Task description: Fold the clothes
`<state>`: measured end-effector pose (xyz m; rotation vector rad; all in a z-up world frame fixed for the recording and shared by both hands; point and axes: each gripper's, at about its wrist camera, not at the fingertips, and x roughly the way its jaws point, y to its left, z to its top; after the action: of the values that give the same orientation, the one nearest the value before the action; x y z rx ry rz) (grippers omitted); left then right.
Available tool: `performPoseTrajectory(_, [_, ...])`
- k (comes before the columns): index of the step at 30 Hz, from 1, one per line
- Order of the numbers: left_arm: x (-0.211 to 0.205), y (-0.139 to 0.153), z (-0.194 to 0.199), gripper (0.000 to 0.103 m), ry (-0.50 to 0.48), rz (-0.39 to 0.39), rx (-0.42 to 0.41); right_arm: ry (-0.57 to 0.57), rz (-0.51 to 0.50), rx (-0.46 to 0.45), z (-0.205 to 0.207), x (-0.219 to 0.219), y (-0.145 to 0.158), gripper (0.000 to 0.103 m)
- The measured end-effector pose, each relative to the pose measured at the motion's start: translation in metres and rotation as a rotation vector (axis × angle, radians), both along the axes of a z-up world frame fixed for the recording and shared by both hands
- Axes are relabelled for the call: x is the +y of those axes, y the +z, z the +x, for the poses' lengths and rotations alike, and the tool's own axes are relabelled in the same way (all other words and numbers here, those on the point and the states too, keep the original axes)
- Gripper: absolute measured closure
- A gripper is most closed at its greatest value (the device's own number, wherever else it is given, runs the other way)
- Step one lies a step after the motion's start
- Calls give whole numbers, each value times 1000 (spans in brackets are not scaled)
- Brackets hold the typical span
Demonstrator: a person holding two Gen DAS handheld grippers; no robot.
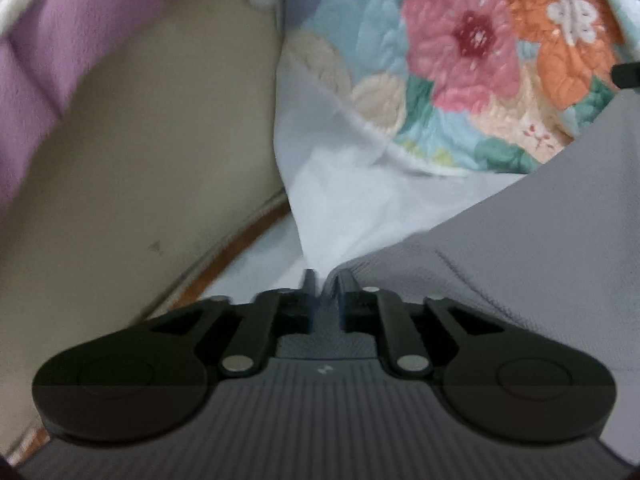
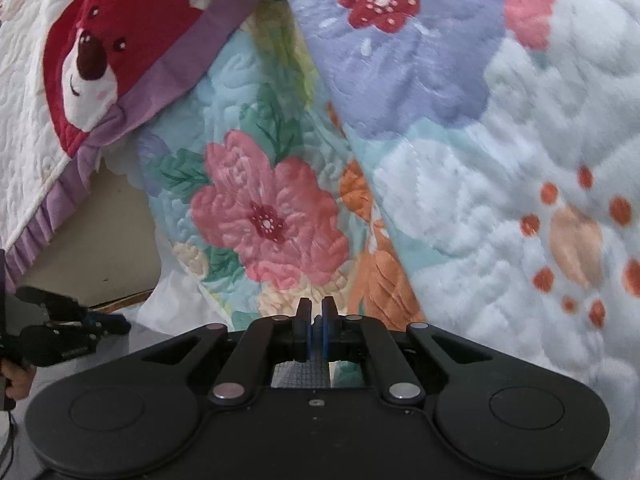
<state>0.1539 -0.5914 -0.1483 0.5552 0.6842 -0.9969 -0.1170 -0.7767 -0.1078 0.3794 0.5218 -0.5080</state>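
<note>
Step in hand, as I read it: both corners gripped, start of a fold lift on the grey garment (image 1: 520,272). Left claw (image 1: 325,280) is clenched on a bunched edge of the grey cloth, with a pale white sheet (image 1: 340,208) pinched up right beside it; can't tell whether the sheet is caught in the pads too, the frame is blurred there. Right claw (image 2: 316,312) has its jaws all but shut, with a thin bit of dark cloth between the pads, so I'd call it grasping the garment's edge, though that edge is hard to make out. The garment lies on the bed directly below the floral quilt (image 2: 272,216), spreading from the left claw toward the quilt's lower right corner. It looks plain grey, soft knit, a few creases, no print. The quilt hangs in a fold above both claws; a pillow with a red bear (image 2: 100,52) and purple trim sits at the quilt's upper left. A hand (image 2: 16,380) holding the left claw shows at the quilt's lower left. Next move calls for raising both corners level, keeping the cloth taut, and checking the white sheet doesn't come up with it
</note>
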Motion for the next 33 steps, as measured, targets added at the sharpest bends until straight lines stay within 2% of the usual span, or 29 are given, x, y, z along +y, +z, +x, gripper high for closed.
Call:
performPoseTrajectory(1, [5,3,1,72,5,-21,18,-6,11,-7,-2,0,0,97])
performPoseTrajectory(2, [10,7,1,59,6,-48,40,-10,25,-17,-3,2,1,97])
performPoseTrajectory(3, [17,13,-1,56,11,-75,64,-12,40,-28,-3,4,3,97])
performPoseTrajectory(7, [43,31,-2,56,46,-167,163,5,109,-80,-1,20,17,97])
performPoseTrajectory(10, [71,39,4,55,118,-207,264,79,122,-101,8,52,33,97])
performPoseTrajectory(13, [107,32,14,53,214,-243,400,167,154,-153,13,97,47,97])
performPoseTrajectory(16, [136,15,20,53,289,-262,497,275,196,-155,25,154,40,97])
performPoseTrajectory(18, [146,4,19,53,321,-236,506,352,193,-72,40,195,20,95])
performPoseTrajectory(19, [147,-1,17,53,328,-210,501,407,145,-2,48,217,9,94])
performPoseTrajectory(21, [147,-8,13,53,336,-164,495,552,-36,173,59,264,-17,92])
performPoseTrajectory(22, [146,-9,10,53,326,-155,494,605,-70,205,58,273,-25,92])
performPoseTrajectory(23, [146,-7,6,53,309,-156,494,629,-55,191,53,273,-28,93])
performPoseTrajectory(25, [146,-2,-2,51,261,-164,494,653,-20,151,40,268,-30,83])
performPoseTrajectory(26, [145,0,-6,49,234,-166,495,628,3,112,32,258,-25,67])
performPoseTrajectory(27, [143,1,-10,49,208,-167,495,597,11,87,23,247,-20,55])
performPoseTrajectory(30, [136,7,-26,49,112,-201,462,515,-68,159,3,218,-14,55])
performPoseTrajectory(33, [125,16,-45,47,-19,-253,440,478,-103,303,-11,198,-20,55])
